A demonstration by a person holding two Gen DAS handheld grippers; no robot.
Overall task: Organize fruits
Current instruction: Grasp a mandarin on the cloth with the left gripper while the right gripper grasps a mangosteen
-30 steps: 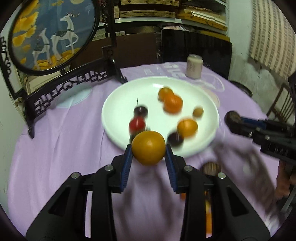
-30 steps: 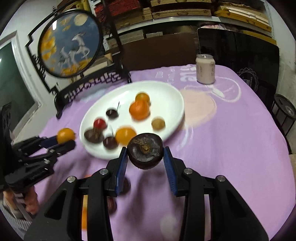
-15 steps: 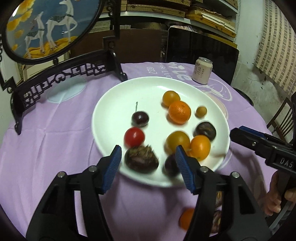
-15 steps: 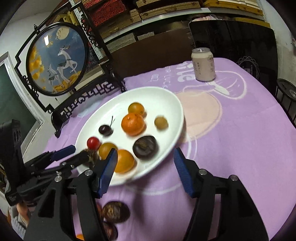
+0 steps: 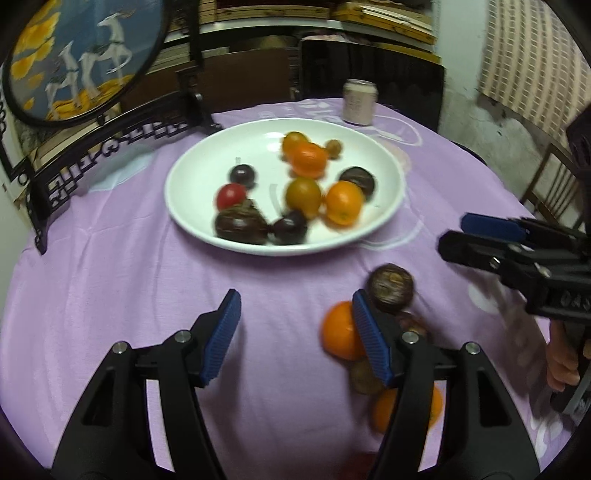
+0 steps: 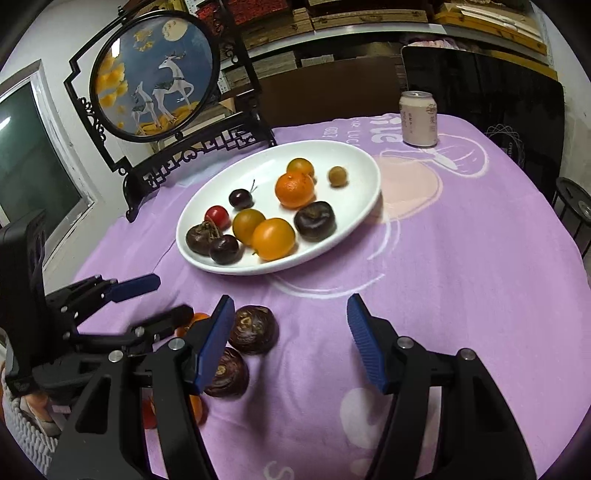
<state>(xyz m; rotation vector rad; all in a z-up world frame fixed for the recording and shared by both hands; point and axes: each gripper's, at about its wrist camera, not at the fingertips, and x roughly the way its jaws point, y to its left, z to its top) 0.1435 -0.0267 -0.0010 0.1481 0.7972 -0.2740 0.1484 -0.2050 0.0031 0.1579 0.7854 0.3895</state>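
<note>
On the far left, beyond the fingers, a round framed panel (image 6: 155, 75) painted with white deer is standing in a black carved stand (image 6: 192, 155) on the lilac tablecloth (image 6: 461, 258), with a dark window (image 6: 33, 166) sitting left of it and shelves of stacked boxes (image 6: 369, 18) lining the back wall. The left gripper (image 5: 293, 334) is hovering low over the cloth with its blue-padded fingers (image 5: 221, 334) spread wide and nothing between them; just outside its right finger a loose orange (image 5: 338, 330) and a dark brown round fruit (image 5: 389, 288) are lying on the cloth, and further blurred fruit is peeking from under that finger. Ahead of both grippers the white plate (image 6: 354, 155) is holding the gathered fruit: a red cherry tomato (image 6: 218, 216), a dark cherry (image 6: 241, 198) with a stem, a dark knobbly fruit (image 6: 199, 238), a mandarin (image 6: 294, 190), a yellow-orange tomato (image 6: 273, 238) and a dark brown fruit (image 6: 315, 220) among them. The right gripper (image 6: 290, 345) is also hanging open and empty, its fingers (image 6: 365, 345) wide apart, with two more dark brown fruits (image 6: 253, 328) resting just beside its left finger. Farther right, past the plate, a pale drink can (image 6: 419, 118) is standing upright near the cloth's far edge, a black chair back (image 6: 480, 85) is rising behind it, and a striped cloth (image 5: 532, 55) is hanging on the right wall in the left wrist view.
</note>
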